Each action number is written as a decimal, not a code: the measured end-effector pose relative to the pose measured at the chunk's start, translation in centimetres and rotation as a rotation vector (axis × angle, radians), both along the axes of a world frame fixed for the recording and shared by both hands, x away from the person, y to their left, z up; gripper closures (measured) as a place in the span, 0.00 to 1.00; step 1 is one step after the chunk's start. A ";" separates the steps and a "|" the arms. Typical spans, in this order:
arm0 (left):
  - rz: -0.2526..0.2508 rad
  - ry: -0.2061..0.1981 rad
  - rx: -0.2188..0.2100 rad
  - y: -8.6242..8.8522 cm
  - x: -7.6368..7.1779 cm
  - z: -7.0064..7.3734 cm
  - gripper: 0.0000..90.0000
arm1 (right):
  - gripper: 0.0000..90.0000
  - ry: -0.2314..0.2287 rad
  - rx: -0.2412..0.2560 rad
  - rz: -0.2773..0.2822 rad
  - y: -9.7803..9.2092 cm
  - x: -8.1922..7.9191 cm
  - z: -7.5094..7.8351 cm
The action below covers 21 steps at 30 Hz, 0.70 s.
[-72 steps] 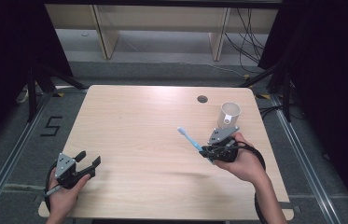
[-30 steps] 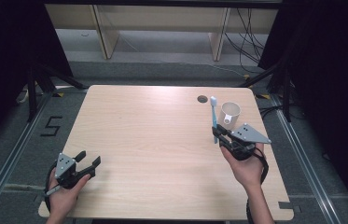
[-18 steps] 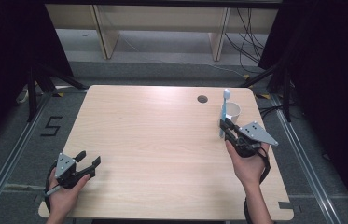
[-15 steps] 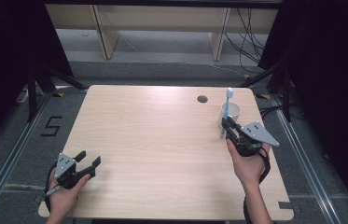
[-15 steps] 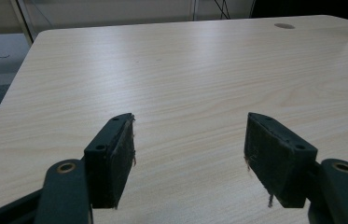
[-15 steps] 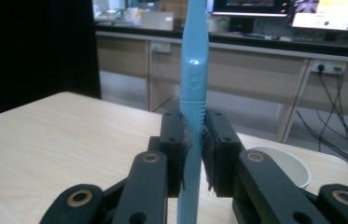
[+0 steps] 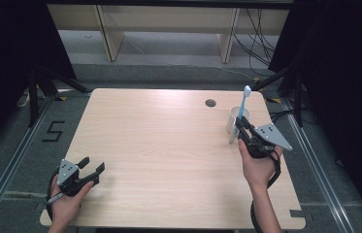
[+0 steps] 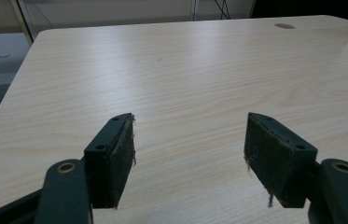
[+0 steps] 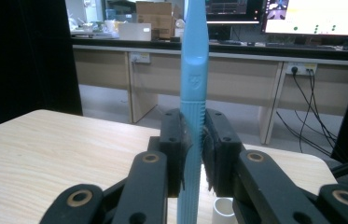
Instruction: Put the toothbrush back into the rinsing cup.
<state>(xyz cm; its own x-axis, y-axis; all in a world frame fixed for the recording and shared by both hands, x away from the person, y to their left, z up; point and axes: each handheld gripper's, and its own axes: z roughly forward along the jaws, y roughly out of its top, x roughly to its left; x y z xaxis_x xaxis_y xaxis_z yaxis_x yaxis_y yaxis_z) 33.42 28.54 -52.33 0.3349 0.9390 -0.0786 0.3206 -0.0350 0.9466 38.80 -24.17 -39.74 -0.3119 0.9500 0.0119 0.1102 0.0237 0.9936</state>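
The right hand-held gripper [image 7: 244, 131] has its 2 jaws closed tight on the lower handle of a light blue toothbrush [image 7: 242, 109], which stands almost upright with its bristle head at the top, leaning slightly toward 1 o'clock. In the right gripper view the toothbrush [image 9: 194, 84] rises straight up between the pads, and the rim of a white cup [image 9: 223, 207] shows just below them. From above, the cup [image 7: 237, 119] sits near the far right corner of the surface [image 7: 169, 145], directly at 12 o'clock from the right hand, with the toothbrush's lower end just beside its near wall. The step in hand looks like standing the toothbrush in the cup. The next move calls for lifting the handle's tip over the rim, shifting it toward 12 o'clock until it is above the opening, then lowering and releasing. The left hand-held gripper [image 7: 90, 171] rests at the near left corner, jaws wide apart and holding nothing.
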 end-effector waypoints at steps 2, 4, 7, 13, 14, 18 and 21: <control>0.000 0.002 0.001 0.0 0.0 0.0 0.37 | 0.88 0.003 -0.003 -0.004 -0.1 0.1 0.0; 0.004 0.004 -0.002 0.0 0.0 0.0 0.37 | 0.88 -0.007 -0.002 -0.015 -0.2 0.2 0.0; 0.005 0.010 0.000 0.0 0.1 0.0 0.37 | 0.88 -0.004 0.002 -0.021 -0.5 0.4 0.0; 0.013 0.015 0.002 0.0 0.2 0.0 0.37 | 0.88 -0.016 0.004 -0.048 -1.2 1.0 0.1; 0.014 0.014 0.002 0.0 0.2 0.0 0.37 | 0.88 -0.018 0.028 -0.052 -1.2 1.1 0.1; 0.010 0.000 -0.005 0.0 0.2 -0.1 0.37 | 0.88 -0.024 0.018 -0.068 -1.7 1.3 0.3; 0.009 0.000 -0.007 0.0 0.2 0.0 0.37 | 0.88 -0.031 0.020 -0.074 -1.8 1.5 0.3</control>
